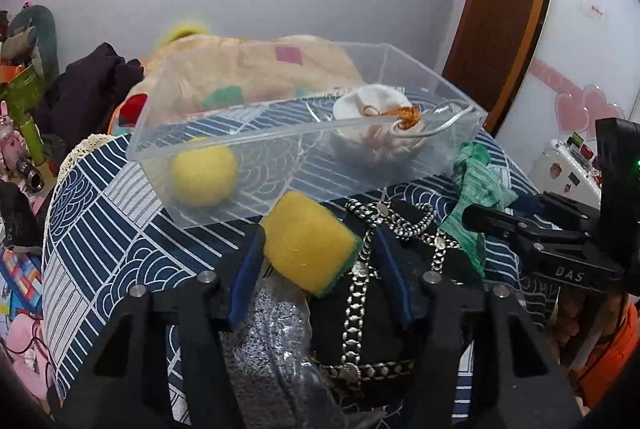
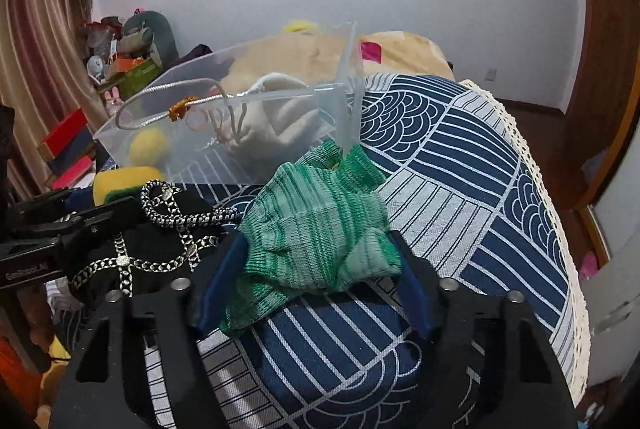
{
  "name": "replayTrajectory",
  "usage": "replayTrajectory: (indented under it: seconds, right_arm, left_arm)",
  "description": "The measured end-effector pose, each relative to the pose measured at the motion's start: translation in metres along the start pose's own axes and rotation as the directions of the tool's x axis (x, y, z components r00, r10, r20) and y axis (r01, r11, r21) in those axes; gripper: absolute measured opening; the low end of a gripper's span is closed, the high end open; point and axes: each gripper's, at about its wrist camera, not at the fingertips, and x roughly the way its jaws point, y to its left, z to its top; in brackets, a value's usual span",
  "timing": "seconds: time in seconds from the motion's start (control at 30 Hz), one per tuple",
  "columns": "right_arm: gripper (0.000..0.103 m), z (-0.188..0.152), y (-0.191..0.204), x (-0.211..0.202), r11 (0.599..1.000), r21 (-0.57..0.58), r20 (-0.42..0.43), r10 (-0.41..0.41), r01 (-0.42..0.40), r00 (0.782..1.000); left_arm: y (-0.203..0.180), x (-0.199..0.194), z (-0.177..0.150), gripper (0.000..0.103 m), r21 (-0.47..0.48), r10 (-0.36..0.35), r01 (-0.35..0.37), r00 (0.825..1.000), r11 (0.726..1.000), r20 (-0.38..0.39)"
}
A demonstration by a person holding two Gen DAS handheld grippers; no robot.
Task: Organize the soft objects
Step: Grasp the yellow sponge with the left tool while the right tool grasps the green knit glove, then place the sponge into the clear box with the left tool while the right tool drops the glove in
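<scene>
My left gripper [image 1: 316, 253] stood spread wide, its blue-padded jaws well apart, with the yellow sponge [image 1: 308, 243] lying between them. The sponge sat hard against the pad at nine o'clock and stayed clear of the pad at three o'clock, so nothing was clamped. Its green scouring layer faced five o'clock. Under it lay a grey fuzzy cloth [image 1: 272, 345], and at three to five o'clock a black pouch [image 1: 372, 305] with silver chain trim, partly beneath my right-hand jaw.

At twelve o'clock from that gripper stood the clear plastic bin [image 1: 280, 157] on the blue-and-white patterned cover [image 1: 100, 229]. Inside it, a yellow ball [image 1: 203, 175] rested toward ten o'clock and a white drawstring bag [image 1: 380, 127] toward one o'clock, its cord draped over the rim.

My right gripper [image 2: 320, 265] was also spread wide, and the green knitted glove [image 2: 316, 229] lay bunched between its pads. The glove touched the pad at nine o'clock; whether it met the pad at three o'clock I could not tell. The glove's far end reached the bin's near corner at twelve o'clock. In that view the black pouch sat at nine o'clock, just beside the glove, with my left gripper beyond it.
</scene>
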Motion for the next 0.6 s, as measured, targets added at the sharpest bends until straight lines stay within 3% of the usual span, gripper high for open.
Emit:
replayTrajectory:
  seconds: [0.07,0.17,0.27,0.6]
  right_arm:
    - [0.039,0.0,0.001,-0.003,1.0,-0.005,0.004,-0.001,0.001,1.0]
    - [0.034,-0.002,0.0,-0.009,1.0,-0.008,0.02,0.006,-0.006,1.0]
    - [0.021,-0.004,0.0,-0.018,1.0,-0.017,0.03,0.009,-0.009,0.999]
    - [0.019,0.005,0.0,-0.046,0.999,-0.022,0.117,0.028,-0.025,0.993]
  left_arm:
    - [0.0,-0.005,0.0,0.048,0.0,-0.002,0.002,1.0,1.0,0.012]
    - [0.001,-0.012,0.0,0.043,0.007,0.006,-0.007,1.0,1.0,0.022]
    - [0.003,-0.019,0.0,0.043,0.004,0.006,-0.006,1.0,1.0,0.03]
    - [0.009,-0.055,0.002,0.038,-0.021,0.026,-0.024,0.994,0.999,0.103]
